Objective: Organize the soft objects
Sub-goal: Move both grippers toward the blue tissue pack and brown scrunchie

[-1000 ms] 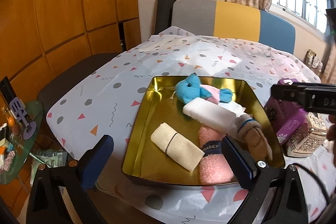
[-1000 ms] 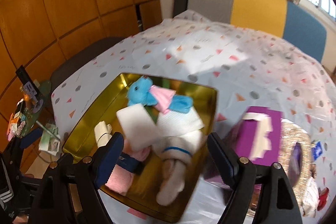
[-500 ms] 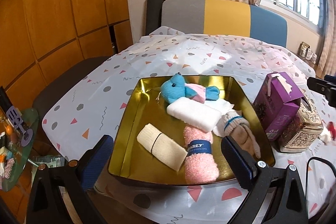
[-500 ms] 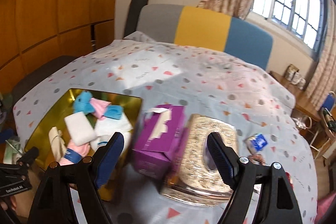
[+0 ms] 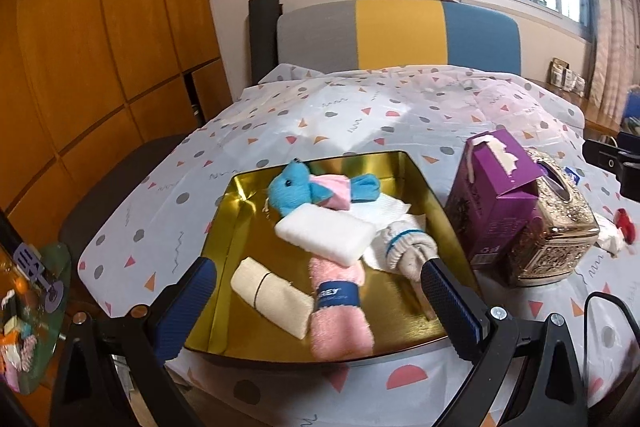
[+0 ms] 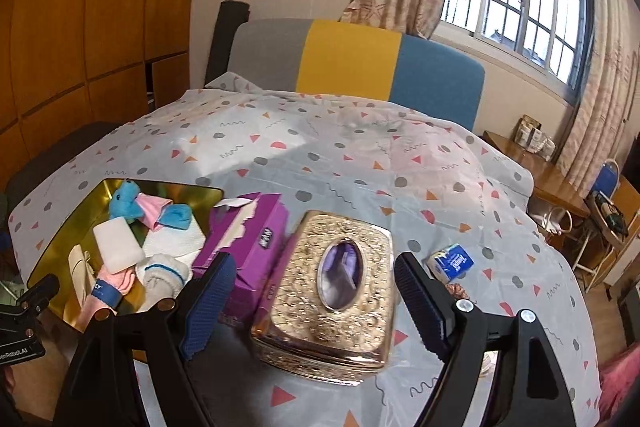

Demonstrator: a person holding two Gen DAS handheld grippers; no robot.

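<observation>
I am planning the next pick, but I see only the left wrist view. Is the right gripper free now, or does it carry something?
Observer: It is free. The right gripper is open and holds nothing.
Operator: What is in front of it?
Observer: The gold tissue box. The two fingers frame the box and, as far as I can tell, do not touch it.
Operator: Is anything small lying outside the tray on that side?
Observer: Yes. A small blue and white tissue packet lies on the tablecloth, to the right of the gold box and apart from it.
</observation>
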